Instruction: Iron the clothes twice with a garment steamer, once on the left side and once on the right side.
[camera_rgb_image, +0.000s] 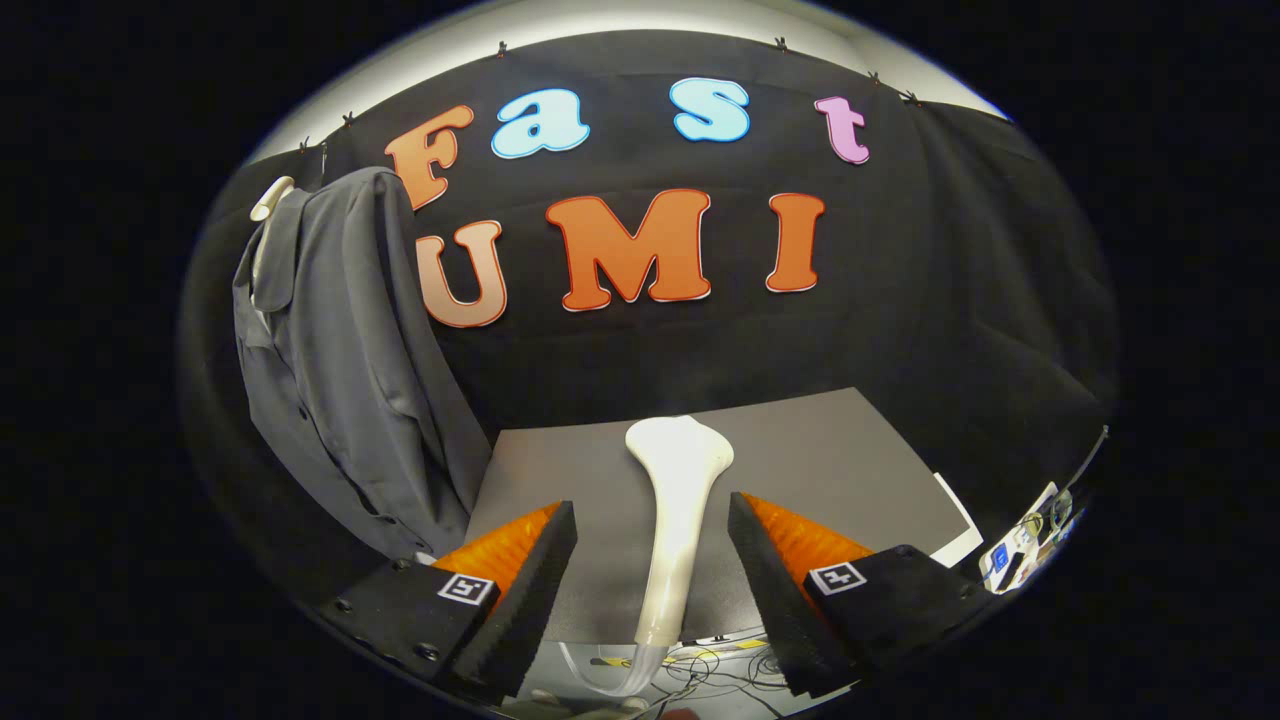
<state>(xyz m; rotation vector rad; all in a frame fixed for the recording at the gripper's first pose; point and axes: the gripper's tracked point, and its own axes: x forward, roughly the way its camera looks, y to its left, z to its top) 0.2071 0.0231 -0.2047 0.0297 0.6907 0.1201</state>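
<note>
Steamer lies on the grey table, right between the two fingers of the gripper. The fingers are spread wide and do not touch it; there is room on both sides. Its wide head points away from the fingers. A clear hose runs from its near end. Far from the steamer, a grey shirt hangs on the wall

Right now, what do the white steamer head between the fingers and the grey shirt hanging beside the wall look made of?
White steamer head: likely smooth moulded plastic, with a soft sheen. Grey shirt: thin woven fabric, matte, draping in folds. The gripper is open, fingers clear of the head.
</note>
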